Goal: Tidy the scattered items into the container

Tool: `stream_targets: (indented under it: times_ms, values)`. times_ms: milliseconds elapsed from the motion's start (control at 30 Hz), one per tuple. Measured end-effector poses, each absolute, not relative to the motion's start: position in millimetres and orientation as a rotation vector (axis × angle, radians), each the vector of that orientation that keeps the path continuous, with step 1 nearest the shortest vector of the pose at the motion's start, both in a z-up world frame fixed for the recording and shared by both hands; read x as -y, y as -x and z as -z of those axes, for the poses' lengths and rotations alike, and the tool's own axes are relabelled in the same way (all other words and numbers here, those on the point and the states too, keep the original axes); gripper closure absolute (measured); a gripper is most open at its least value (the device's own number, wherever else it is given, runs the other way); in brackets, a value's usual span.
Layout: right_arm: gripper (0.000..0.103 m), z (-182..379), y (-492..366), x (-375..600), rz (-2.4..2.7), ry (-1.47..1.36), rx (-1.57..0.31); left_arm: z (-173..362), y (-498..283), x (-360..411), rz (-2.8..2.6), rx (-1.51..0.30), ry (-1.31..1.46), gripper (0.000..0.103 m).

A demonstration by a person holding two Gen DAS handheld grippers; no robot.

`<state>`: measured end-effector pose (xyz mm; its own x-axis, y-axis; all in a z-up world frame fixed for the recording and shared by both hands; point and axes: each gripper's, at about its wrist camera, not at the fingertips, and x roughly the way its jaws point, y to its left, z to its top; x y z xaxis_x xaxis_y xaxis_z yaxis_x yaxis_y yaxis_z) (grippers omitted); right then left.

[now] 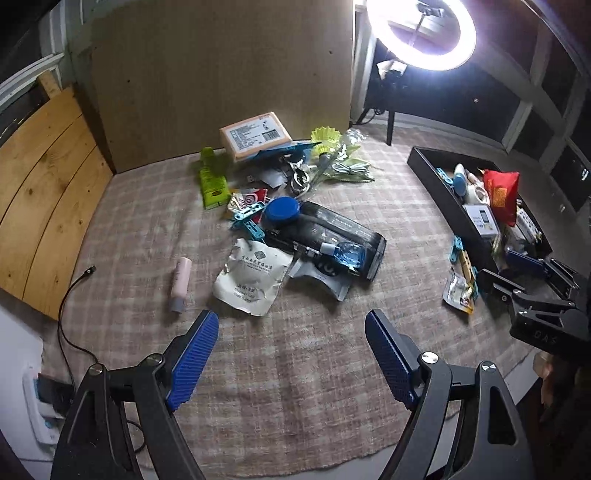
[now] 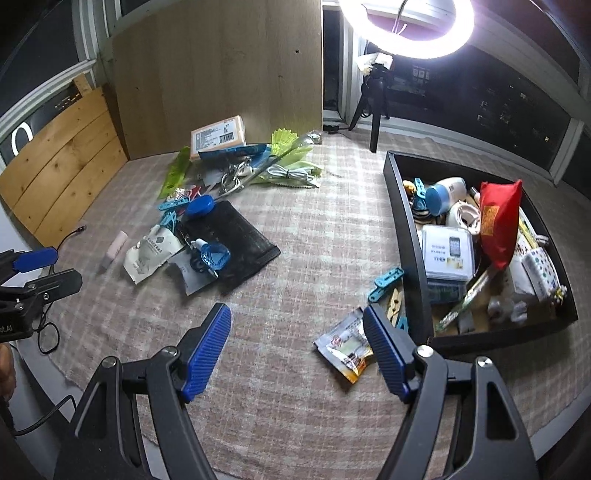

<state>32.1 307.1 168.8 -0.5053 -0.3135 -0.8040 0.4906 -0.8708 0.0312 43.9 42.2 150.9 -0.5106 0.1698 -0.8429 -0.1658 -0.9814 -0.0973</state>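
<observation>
A black tray at the right holds a red pouch, a phone box and several small items; it also shows in the left wrist view. Scattered items lie on the checked cloth: a white sachet, a pink tube, a black mesh pouch, a blue lid, a tan box. A snack packet and clips lie beside the tray. My left gripper is open and empty, just short of the sachet. My right gripper is open and empty, its right finger over the snack packet.
A wooden board stands behind the pile, and planks lean at the left. A ring light on a tripod glares at the back right. A black cable runs along the cloth's left edge.
</observation>
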Motion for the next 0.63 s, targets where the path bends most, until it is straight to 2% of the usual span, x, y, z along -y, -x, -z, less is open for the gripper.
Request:
stream_targets:
  times_ms: [633]
  values:
    - [0.030, -160.6, -43.2, -299.4, 2.377, -1.245, -0.279, -150.2, -51.0, -32.4, -2.528, 0.070, 1.380, 0.022]
